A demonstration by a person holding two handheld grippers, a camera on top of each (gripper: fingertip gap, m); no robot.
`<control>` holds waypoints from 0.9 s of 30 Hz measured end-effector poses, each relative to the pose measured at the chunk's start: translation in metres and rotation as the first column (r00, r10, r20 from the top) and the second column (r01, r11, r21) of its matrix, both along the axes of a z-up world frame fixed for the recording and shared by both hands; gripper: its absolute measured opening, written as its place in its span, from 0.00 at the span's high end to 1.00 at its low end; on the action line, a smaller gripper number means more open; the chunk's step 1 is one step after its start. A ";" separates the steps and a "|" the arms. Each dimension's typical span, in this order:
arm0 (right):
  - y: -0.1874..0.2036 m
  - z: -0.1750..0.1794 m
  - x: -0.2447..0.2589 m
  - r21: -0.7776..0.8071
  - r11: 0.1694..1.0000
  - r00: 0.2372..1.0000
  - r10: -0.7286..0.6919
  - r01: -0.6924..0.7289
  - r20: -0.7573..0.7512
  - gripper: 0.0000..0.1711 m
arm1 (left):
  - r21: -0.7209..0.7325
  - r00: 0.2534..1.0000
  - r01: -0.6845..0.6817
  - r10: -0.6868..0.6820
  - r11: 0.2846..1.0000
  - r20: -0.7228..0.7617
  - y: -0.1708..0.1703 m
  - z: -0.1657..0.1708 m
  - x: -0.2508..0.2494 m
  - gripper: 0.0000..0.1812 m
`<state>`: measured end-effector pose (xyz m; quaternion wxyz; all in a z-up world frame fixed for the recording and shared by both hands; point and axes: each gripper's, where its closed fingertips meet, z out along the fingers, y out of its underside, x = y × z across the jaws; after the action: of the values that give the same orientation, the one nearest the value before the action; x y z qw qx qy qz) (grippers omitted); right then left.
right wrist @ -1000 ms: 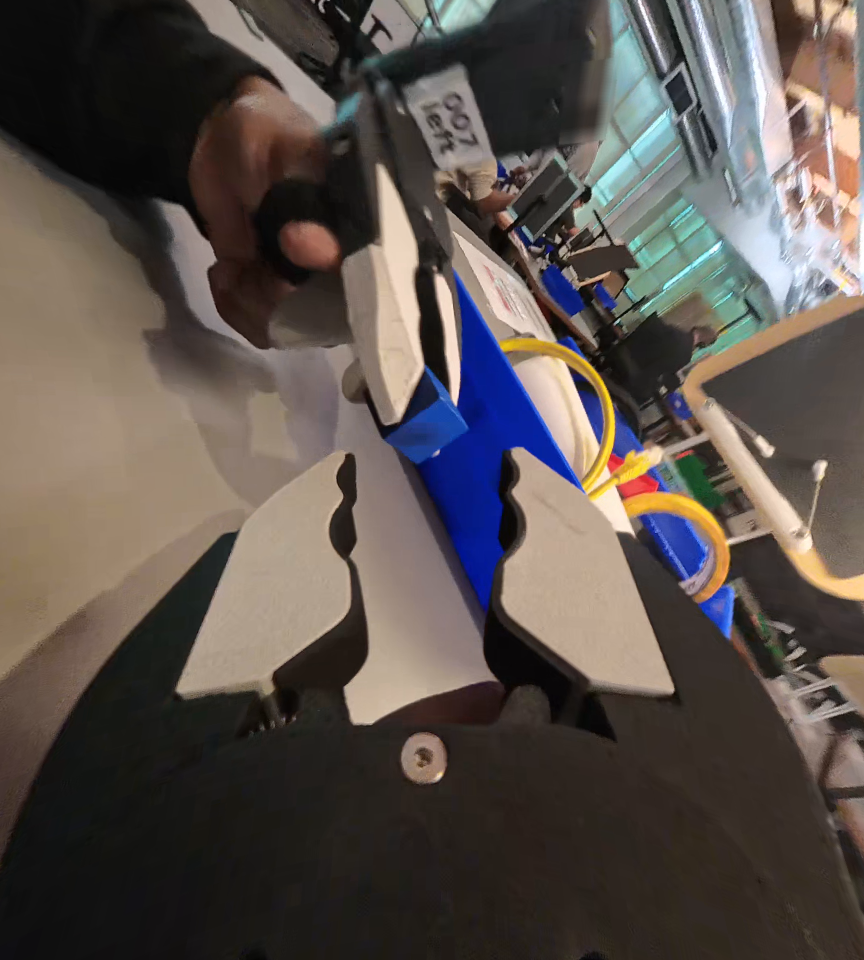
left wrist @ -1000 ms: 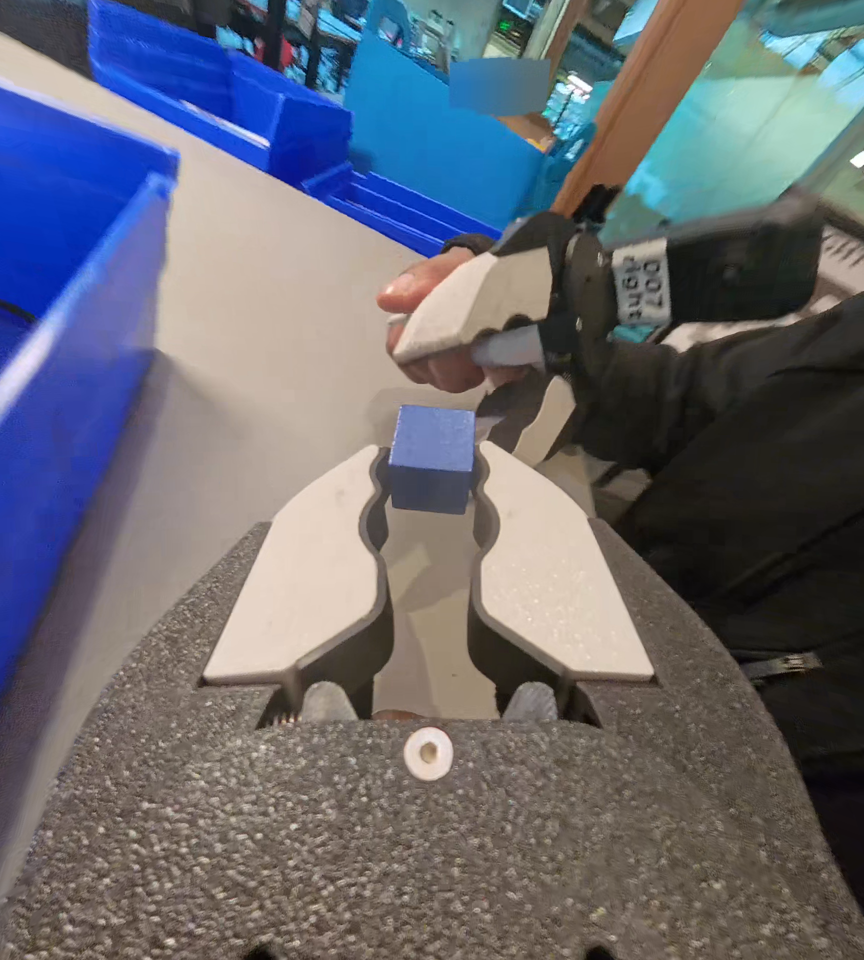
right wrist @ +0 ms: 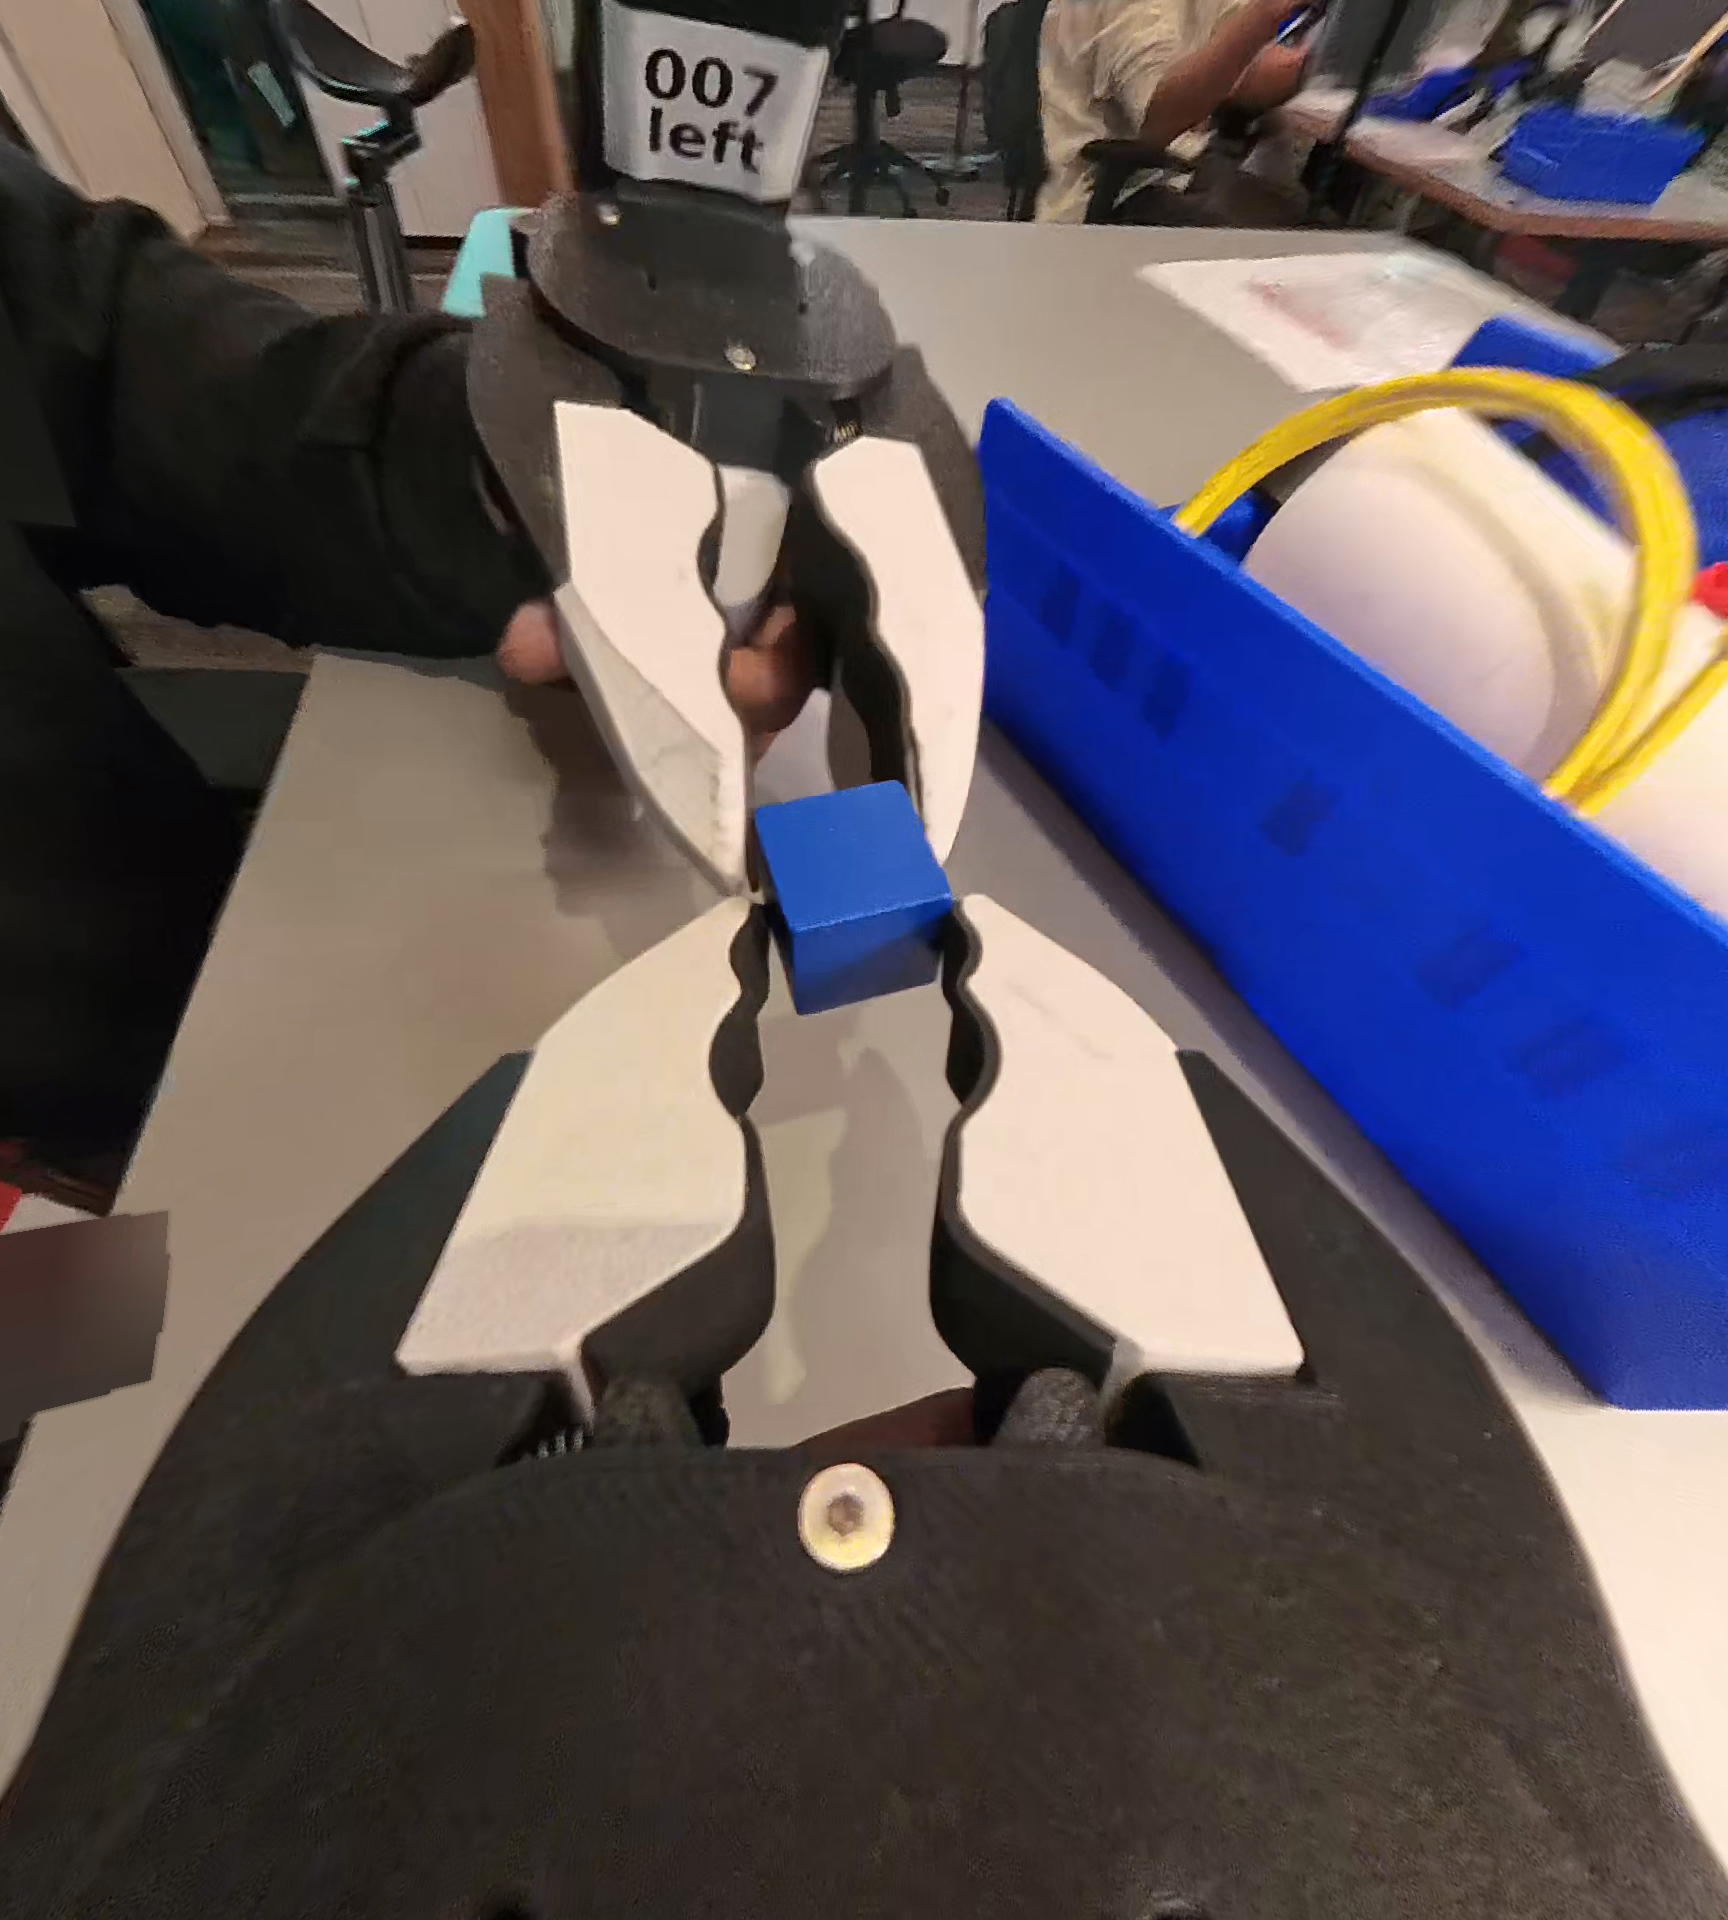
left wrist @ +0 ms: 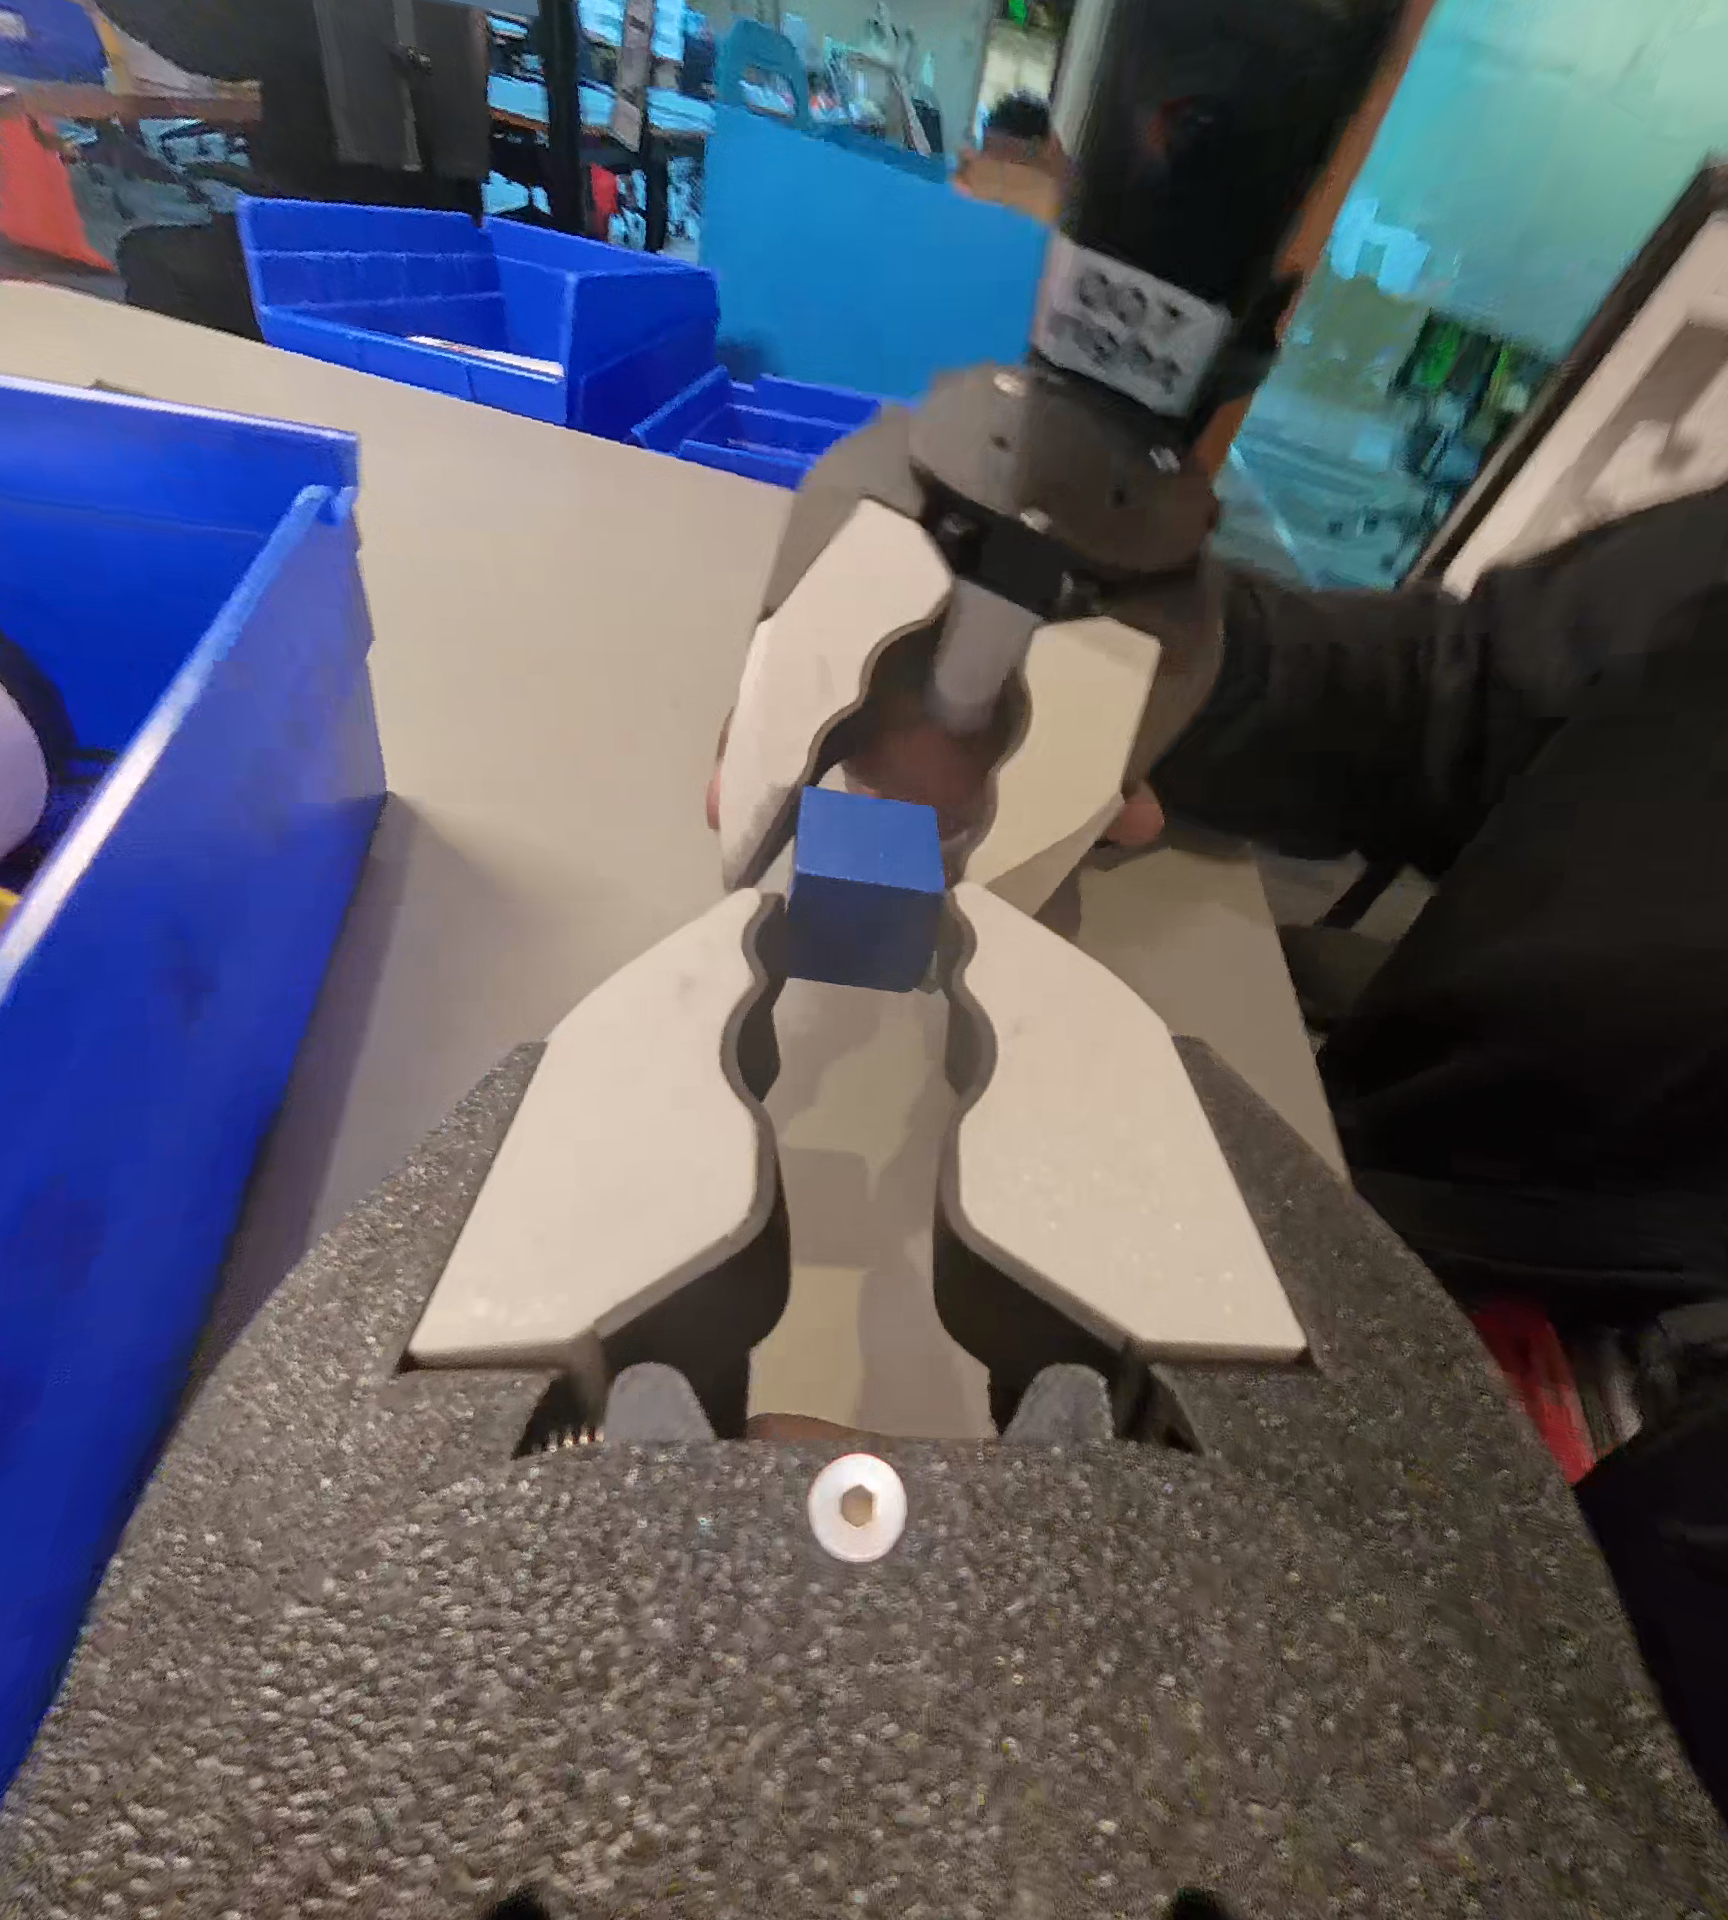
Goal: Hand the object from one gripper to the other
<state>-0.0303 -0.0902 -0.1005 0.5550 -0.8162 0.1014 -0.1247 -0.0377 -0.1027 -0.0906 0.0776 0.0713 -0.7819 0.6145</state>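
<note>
- Pinching the blue cube [left wrist: 865, 902] at its very fingertips, the left gripper [left wrist: 858, 912] had both pale pads pressed against the cube's side faces, its jaws narrowed to the cube's width.
- The cube sat clear above the grey bench [left wrist: 548, 665], touching no surface, roughly over the bench's near edge by the person's black sleeve [left wrist: 1359, 717].
- The right gripper [right wrist: 855, 914] faced the left one tip to tip, and in the right wrist view its own fingertips stood at either side of the same cube [right wrist: 852, 896], jaws drawn in to about the cube's width.
- From these views I cannot tell whether the right gripper's pads were pressing on the cube or only standing just beside it.
- In the left wrist view the right gripper [left wrist: 855, 868] showed beyond the cube, tilted downward, its fingers spread wider near the base and converging behind the cube.
- In the right wrist view the left gripper [right wrist: 844, 831] came down from the top, its two fingers closing on the cube's far part.
- A blue bin [right wrist: 1359, 831] stood on the bench toward its far side from the person, holding a white roll [right wrist: 1442, 613] and yellow cables [right wrist: 1608, 582].
- More blue bins [left wrist: 486, 301] lay at the bench's far edge.
</note>
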 end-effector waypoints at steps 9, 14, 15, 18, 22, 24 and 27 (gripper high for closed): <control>-0.002 0.044 0.019 0.110 0.964 0.746 -0.257 0.241 0.614 0.70 | -0.354 0.825 -0.159 -0.073 0.922 -0.561 -0.002 0.037 0.017 0.85; -0.003 0.048 0.027 0.129 0.927 0.648 -0.341 0.352 0.681 0.78 | -0.416 0.729 -0.184 -0.161 0.891 -0.666 -0.004 0.041 0.015 0.85; -0.005 0.046 0.030 0.126 0.924 0.666 -0.351 0.362 0.659 0.78 | -0.388 0.743 -0.187 -0.128 0.903 -0.657 -0.005 0.039 0.017 0.84; -0.013 0.042 0.040 0.095 0.905 0.678 -0.376 0.414 0.631 0.78 | -0.342 0.792 -0.216 -0.041 0.915 -0.609 -0.002 0.038 0.025 0.73; -0.013 0.034 0.043 0.007 0.889 0.644 -0.338 0.459 0.686 0.78 | -0.196 0.854 -0.220 0.092 0.956 -0.513 -0.004 0.026 0.031 0.63; -0.014 0.028 0.046 -0.058 0.862 0.605 -0.304 0.503 0.736 0.78 | -0.067 0.923 -0.248 0.214 0.966 -0.321 -0.003 0.013 0.036 0.62; -0.014 0.017 0.049 -0.150 0.808 0.555 -0.244 0.570 0.795 0.78 | 0.061 0.938 -0.345 0.341 0.937 0.064 -0.001 0.003 0.043 0.62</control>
<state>0.0191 -0.1045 -0.0834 0.3255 -0.7370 0.0291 -0.5916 0.0055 -0.1041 -0.0872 -0.0541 0.1931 -0.7807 0.5919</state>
